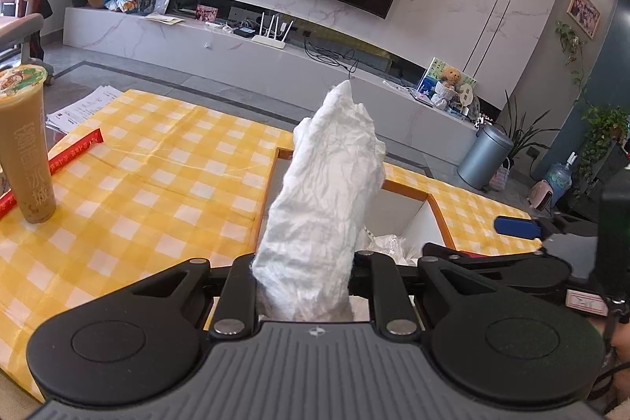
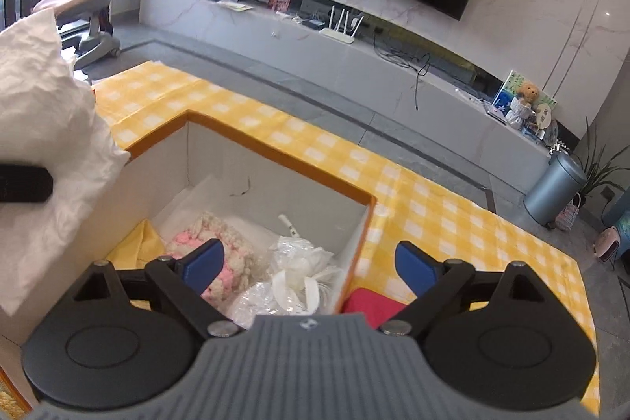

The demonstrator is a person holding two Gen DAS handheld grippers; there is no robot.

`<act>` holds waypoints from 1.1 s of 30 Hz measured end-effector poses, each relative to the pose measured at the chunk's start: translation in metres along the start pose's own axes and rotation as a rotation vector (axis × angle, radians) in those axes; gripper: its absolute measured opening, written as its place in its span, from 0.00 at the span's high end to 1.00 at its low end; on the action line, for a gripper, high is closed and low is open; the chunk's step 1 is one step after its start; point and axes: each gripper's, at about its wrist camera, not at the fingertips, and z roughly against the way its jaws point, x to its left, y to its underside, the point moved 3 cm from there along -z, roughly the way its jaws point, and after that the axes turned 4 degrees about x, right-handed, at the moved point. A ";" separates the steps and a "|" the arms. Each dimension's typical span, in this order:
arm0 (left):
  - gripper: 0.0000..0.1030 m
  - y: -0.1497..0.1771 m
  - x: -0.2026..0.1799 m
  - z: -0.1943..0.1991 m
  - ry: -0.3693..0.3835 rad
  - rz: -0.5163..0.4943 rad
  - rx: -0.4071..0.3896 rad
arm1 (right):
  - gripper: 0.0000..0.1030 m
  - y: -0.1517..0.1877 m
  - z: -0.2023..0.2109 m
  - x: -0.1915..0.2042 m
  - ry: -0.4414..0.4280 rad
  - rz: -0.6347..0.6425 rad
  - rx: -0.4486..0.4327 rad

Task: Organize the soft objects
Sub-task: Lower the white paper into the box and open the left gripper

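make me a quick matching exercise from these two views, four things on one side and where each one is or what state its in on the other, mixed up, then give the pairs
Things:
1. white crumpled cloth
2. pink and cream knitted item
3. cup of milk tea
4. right gripper

Places or states:
A. standing upright on the yellow checked tablecloth
B. open, nothing between its blue fingers
C. lying inside the white box with the orange rim
D. clamped in the left gripper, sticking up

Pairs: 1-D, 2-C, 3-A, 4-B
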 end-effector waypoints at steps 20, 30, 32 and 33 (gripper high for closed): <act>0.79 0.045 -0.016 -0.043 -0.199 -0.262 0.292 | 0.12 0.029 0.011 -0.011 -0.007 -0.054 -0.164; 0.44 0.063 -0.042 -0.054 -0.286 -0.439 0.341 | 0.15 0.034 0.010 -0.023 -0.008 -0.138 -0.112; 0.24 0.062 -0.047 -0.045 -0.289 -0.474 0.323 | 0.15 0.034 0.011 -0.027 -0.016 -0.167 -0.104; 0.22 0.061 -0.051 -0.041 -0.287 -0.498 0.320 | 0.15 0.034 0.011 -0.029 -0.020 -0.179 -0.105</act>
